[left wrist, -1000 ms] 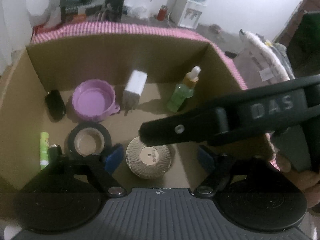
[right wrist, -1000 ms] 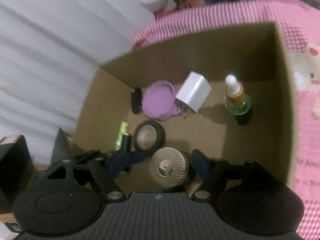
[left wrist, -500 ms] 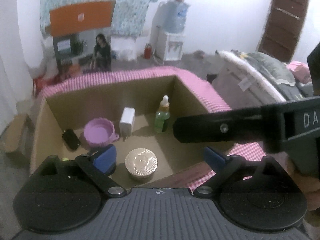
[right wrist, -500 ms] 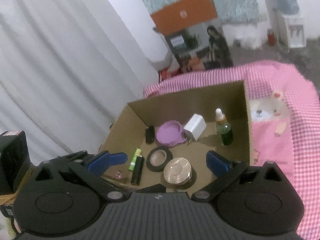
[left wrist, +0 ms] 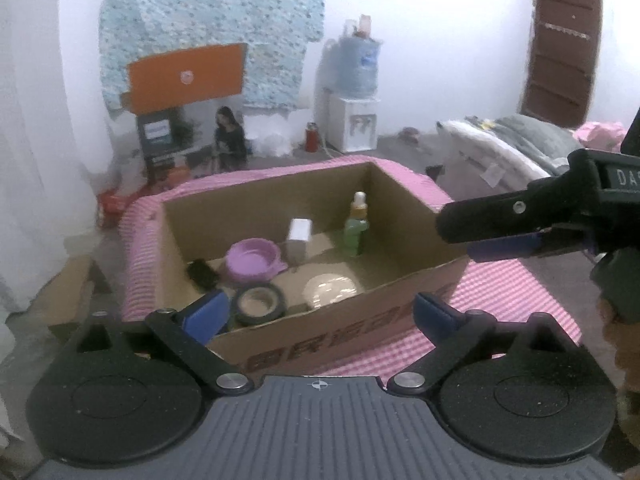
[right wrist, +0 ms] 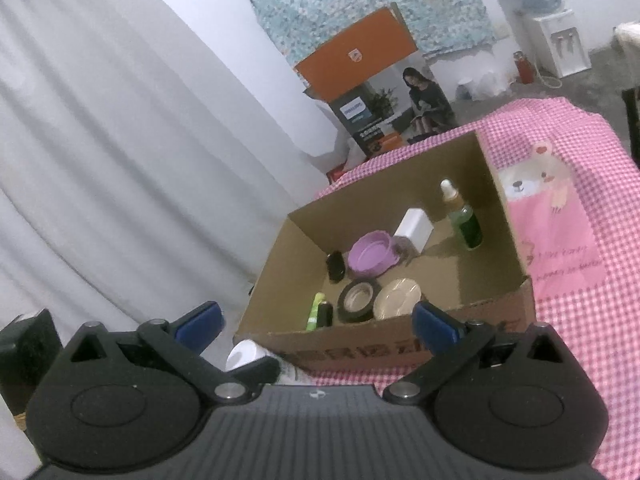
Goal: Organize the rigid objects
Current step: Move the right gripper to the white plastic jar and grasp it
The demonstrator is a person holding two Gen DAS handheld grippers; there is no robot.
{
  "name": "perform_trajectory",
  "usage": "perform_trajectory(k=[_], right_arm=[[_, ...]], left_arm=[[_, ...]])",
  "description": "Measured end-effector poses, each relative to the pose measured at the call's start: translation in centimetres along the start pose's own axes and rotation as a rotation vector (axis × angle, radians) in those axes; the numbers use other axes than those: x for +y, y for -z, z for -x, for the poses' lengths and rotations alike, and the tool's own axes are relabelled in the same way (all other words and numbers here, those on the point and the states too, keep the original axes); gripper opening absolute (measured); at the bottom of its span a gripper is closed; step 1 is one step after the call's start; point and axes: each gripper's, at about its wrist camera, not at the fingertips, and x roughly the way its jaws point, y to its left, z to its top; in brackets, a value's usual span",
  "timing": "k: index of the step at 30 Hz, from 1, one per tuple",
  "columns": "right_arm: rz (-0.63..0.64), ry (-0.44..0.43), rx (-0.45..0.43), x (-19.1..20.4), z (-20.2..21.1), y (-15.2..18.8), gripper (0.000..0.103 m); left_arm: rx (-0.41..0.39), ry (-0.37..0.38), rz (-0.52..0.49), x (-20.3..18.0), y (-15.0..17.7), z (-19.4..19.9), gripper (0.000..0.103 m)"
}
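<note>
Left claw: I see my left gripper [left wrist: 320, 312] with its blue pads spread wide, the jaws having just been opening; nothing sits between them; it hangs short of the near wall of the cardboard box [left wrist: 360, 300], touching nothing.

Right claw: my right gripper [right wrist: 316, 320] stands just as wide, empty, pads clear of everything; its jaws have just been opening too; it hovers before the box's near wall; in the left wrist view its black finger reaches in from the right, above the box's right corner.

Box: it rests on a pink checked cloth [right wrist: 580, 300]; open top; printed lettering on the near wall.

Gold lid [right wrist: 398, 298]: inside the box, against the near wall, lying flat; touched by neither claw.

Tape roll [right wrist: 358, 300]: inside the box, just left of the gold lid, touching it or nearly so; I cannot tell which.

Purple bowl [right wrist: 370, 254]: mid-box, behind the tape roll.

White charger [right wrist: 414, 230]: upright, just right of the purple bowl, towards the box's far wall.

Dropper bottle [right wrist: 464, 220]: upright by the box's right wall, green glass, white cap.

Black item [right wrist: 335, 266]: left of the purple bowl, near the box's left wall; too small to name.

Green stick [right wrist: 314, 310]: near-left corner of the box, with a dark tube [right wrist: 325, 314] beside it.

White cup [right wrist: 246, 354]: outside the box, just below its near-left corner.
</note>
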Motion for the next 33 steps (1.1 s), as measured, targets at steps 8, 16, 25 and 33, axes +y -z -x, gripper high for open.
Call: perform_trajectory(k=[8,16,25,33], right_arm=[[0.055,-0.022,0.063,2.1,-2.6,1.5,0.103],[0.094,-0.052,0.205,3.7,-9.2,3.3,0.103],[0.042,-0.093,0.295,4.6,-14.6,3.4,0.088],[-0.048,-0.119,0.349,3.6,-16.8,4.0,0.062]], left_arm=[[0.007,-0.072,0.089,3.3,2.7,0.8,0.101],[0.08,-0.15,0.101,5.2,5.0,-2.3,0.1],[0.148,-0.157,0.114,6.4,6.2,-5.3,0.073],[0.164,-0.152,0.114,5.9,6.3,-5.5,0.053]])
